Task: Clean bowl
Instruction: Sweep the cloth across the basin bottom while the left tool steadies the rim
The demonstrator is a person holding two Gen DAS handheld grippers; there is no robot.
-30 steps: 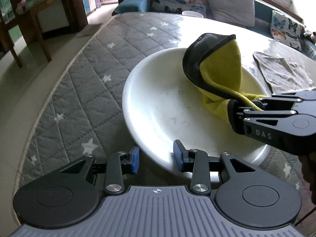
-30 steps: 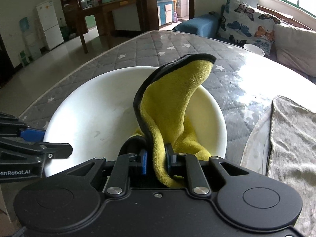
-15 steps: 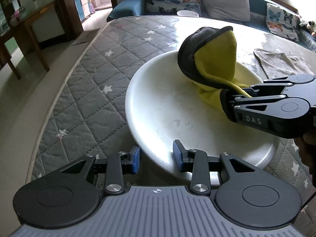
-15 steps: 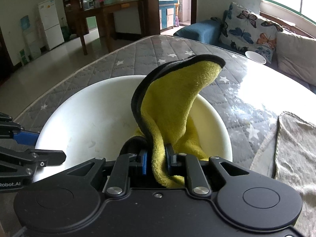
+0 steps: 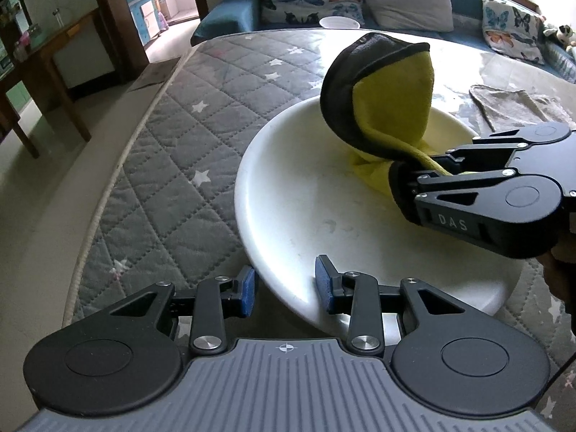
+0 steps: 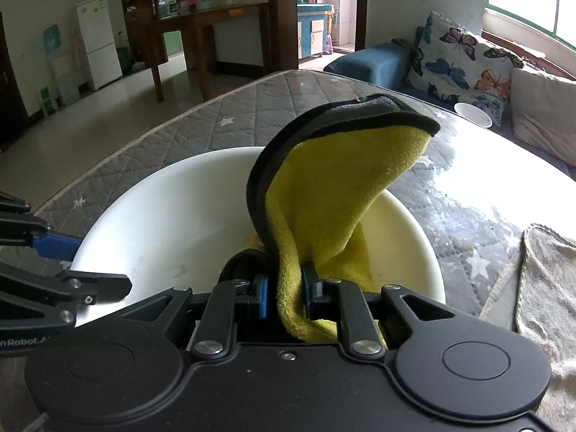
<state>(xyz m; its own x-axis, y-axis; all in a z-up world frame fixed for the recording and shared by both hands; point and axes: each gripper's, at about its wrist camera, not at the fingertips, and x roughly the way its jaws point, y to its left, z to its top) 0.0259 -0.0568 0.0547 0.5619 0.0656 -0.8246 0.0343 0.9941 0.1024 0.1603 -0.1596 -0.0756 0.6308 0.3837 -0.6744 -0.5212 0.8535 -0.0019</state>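
Observation:
A wide white bowl [image 5: 295, 198] [image 6: 162, 216] rests on a grey quilted table cover [image 5: 162, 180]. My left gripper [image 5: 286, 286] straddles the bowl's near rim, one blue pad outside and one inside, and holds it. In the right wrist view the left gripper [image 6: 100, 266] sits at the bowl's left rim. My right gripper [image 6: 284, 293] [image 5: 421, 172] is shut on a yellow cloth with a black edge [image 5: 392, 108] [image 6: 334, 187]. The cloth stands up in a fold over the right side of the bowl's inside. Faint smudges show on the bowl's floor.
A grey towel [image 5: 514, 108] [image 6: 547, 288] lies flat to the right of the bowl. A small white cup [image 5: 338, 22] [image 6: 472, 113] stands at the table's far edge before sofa cushions. The table's edge runs along the left, with floor and wooden furniture beyond.
The right gripper and its cloth have drifted a little farther into the bowl, away from the left gripper. The left gripper keeps the same hold on the rim.

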